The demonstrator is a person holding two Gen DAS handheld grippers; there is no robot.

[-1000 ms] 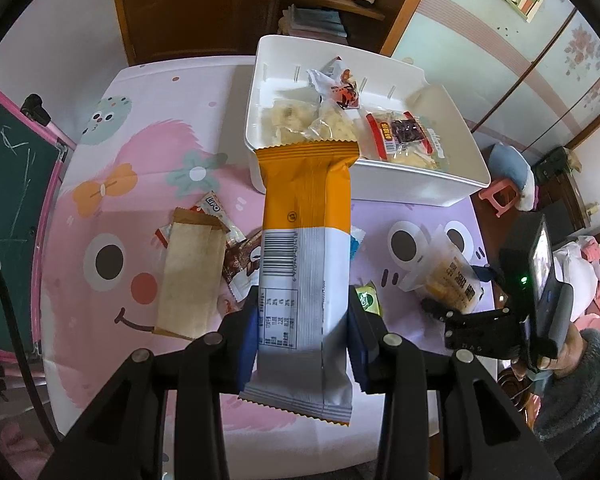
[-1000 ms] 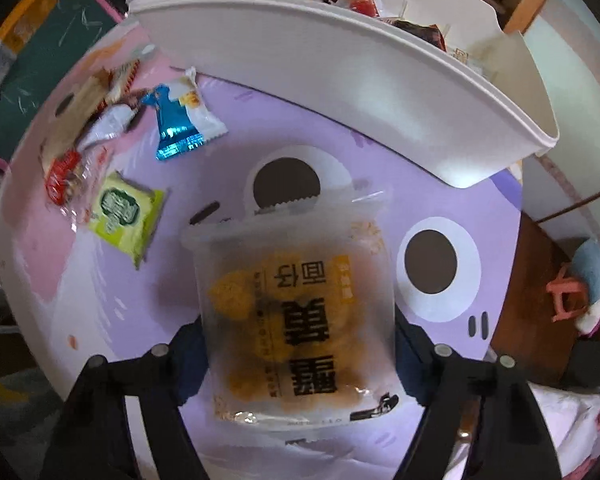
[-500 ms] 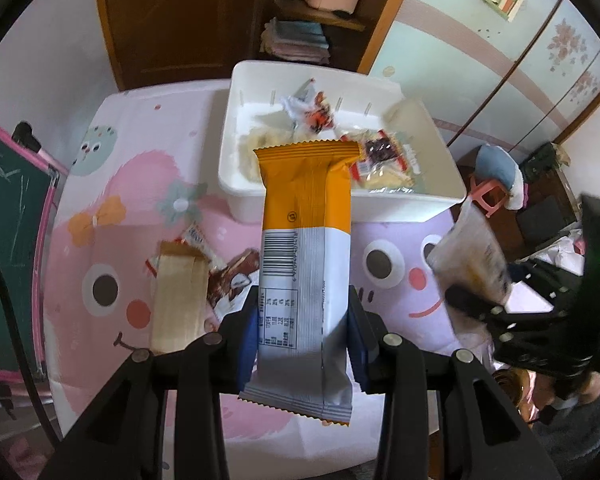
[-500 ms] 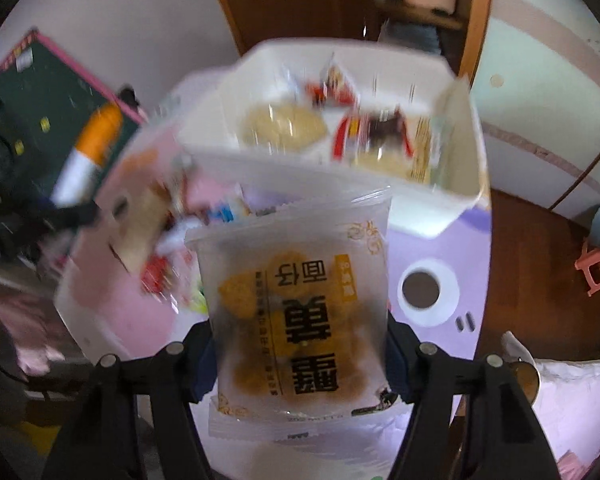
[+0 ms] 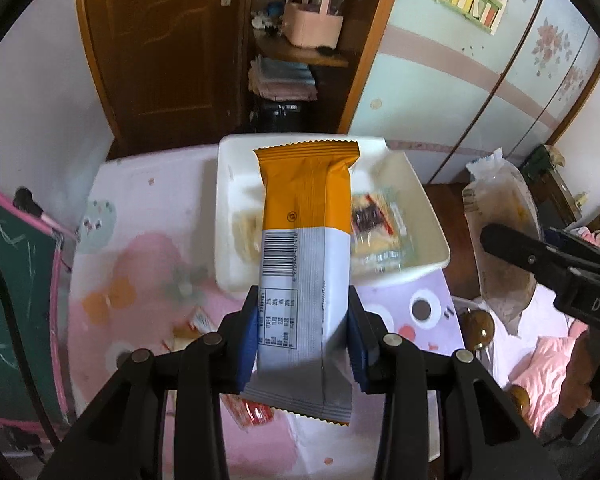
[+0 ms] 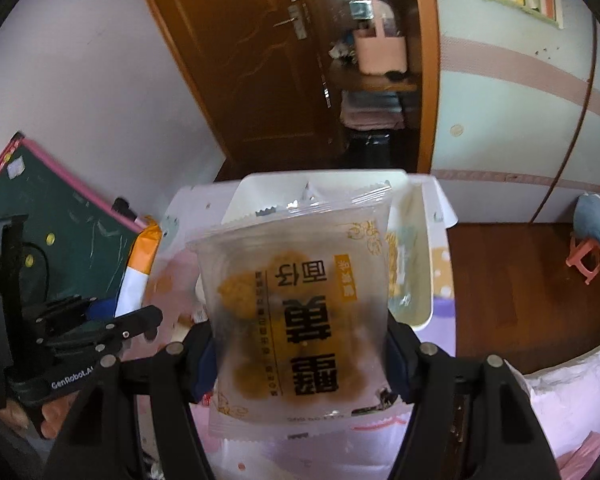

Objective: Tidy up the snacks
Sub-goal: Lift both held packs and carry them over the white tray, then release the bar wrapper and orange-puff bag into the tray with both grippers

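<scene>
My left gripper (image 5: 302, 340) is shut on an orange and white snack bar (image 5: 306, 248), held upright high above the table. My right gripper (image 6: 300, 354) is shut on a clear pouch of golden fried snacks (image 6: 300, 304) with black lettering. Both packets hang in front of the white bin (image 5: 432, 256), which holds several wrapped snacks (image 5: 374, 224). In the left wrist view the right gripper's finger (image 5: 540, 252) and its clear pouch (image 5: 500, 216) show at the right. In the right wrist view the left gripper (image 6: 100, 332) and its orange and white bar (image 6: 138, 268) show at the left.
The table wears a pink and purple cartoon cloth (image 5: 140, 248), and a few loose packets (image 5: 252, 410) lie on it below the left gripper. A green chalkboard with a pink frame (image 5: 16, 300) stands to the left. A brown door (image 5: 164, 48) and shelves (image 5: 300, 60) stand behind.
Both grippers have risen well above the table with their packets; the bin and cloth look smaller and farther. The right gripper's pouch came off the cloth and now faces the bin.
</scene>
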